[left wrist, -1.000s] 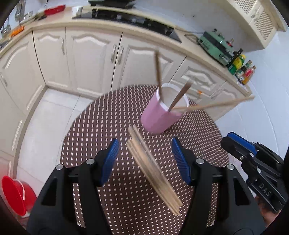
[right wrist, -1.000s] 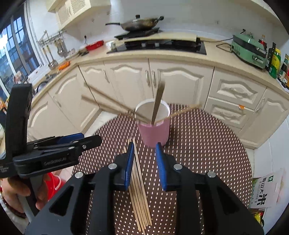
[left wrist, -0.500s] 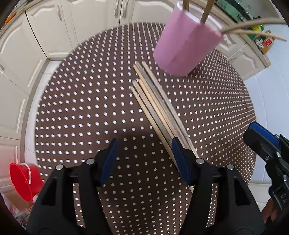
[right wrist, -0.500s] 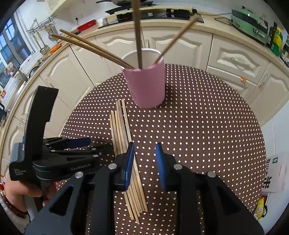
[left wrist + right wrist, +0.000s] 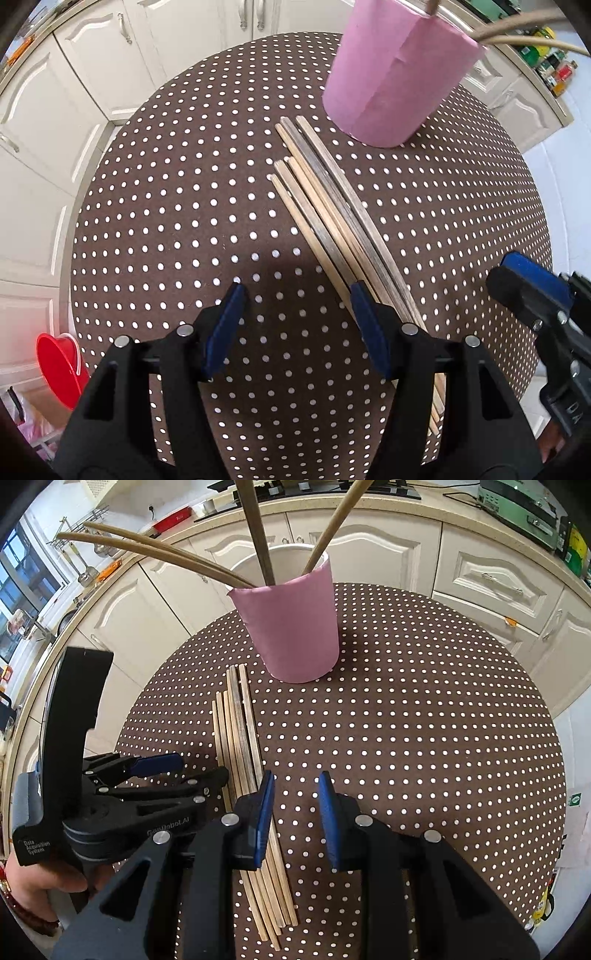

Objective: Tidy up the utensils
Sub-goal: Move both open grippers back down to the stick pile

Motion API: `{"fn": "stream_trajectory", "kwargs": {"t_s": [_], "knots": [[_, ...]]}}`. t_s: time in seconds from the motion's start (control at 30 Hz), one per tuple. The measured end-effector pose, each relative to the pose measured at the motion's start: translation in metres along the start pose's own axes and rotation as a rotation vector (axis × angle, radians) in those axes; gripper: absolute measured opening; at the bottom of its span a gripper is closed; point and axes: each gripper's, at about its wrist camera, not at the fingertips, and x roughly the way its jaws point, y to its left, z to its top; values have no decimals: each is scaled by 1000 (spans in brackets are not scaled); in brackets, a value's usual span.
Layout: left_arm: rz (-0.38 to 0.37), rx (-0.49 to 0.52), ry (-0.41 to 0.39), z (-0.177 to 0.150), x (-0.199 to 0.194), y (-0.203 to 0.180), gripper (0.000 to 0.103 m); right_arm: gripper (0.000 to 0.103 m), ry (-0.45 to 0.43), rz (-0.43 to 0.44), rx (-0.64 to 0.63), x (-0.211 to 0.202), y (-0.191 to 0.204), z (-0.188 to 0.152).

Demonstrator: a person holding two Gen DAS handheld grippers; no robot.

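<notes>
Left wrist view: the left gripper [image 5: 295,295] hangs low over the dotted table [image 5: 166,221], jaws apart and empty, its right finger at the edge of the chopstick bundle [image 5: 332,221] lying flat. The right gripper [image 5: 295,786] is likewise spread and empty beside the bundle. This looks like the pick-up step: centre on one stick, probably the outermost, pinch it, and lift it to the pink cup [image 5: 395,70] beyond, where four already stand.

A bundle of slim, pale wooden chopsticks [image 5: 334,225] lies flat on the brown, white-dotted tabletop [image 5: 177,206], packed side by side, running from frame centre towards the lower right in the left wrist view. Their upper ends are staggered, just beside the base of a pink, paper-wrapped cylindrical cup [image 5: 291,627]. The cup stands upright with four more wooden chopsticks [image 5: 258,535] leaning out of its white rim.
</notes>
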Motion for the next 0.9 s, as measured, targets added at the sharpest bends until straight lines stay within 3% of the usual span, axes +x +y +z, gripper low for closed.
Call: {"fn": "stream_trajectory", "kwargs": {"t_s": [0.7, 0.77, 0.83, 0.9], "knots": [[54, -55, 73, 11, 4, 3, 58, 23, 43, 45, -18, 14, -10, 13], [109, -21, 61, 16, 7, -2, 47, 23, 51, 51, -24, 16, -9, 14], [97, -20, 53, 22, 7, -1, 33, 23, 63, 61, -34, 20, -8, 17], [85, -21, 58, 27, 6, 3, 27, 23, 73, 66, -50, 24, -3, 20]]}}
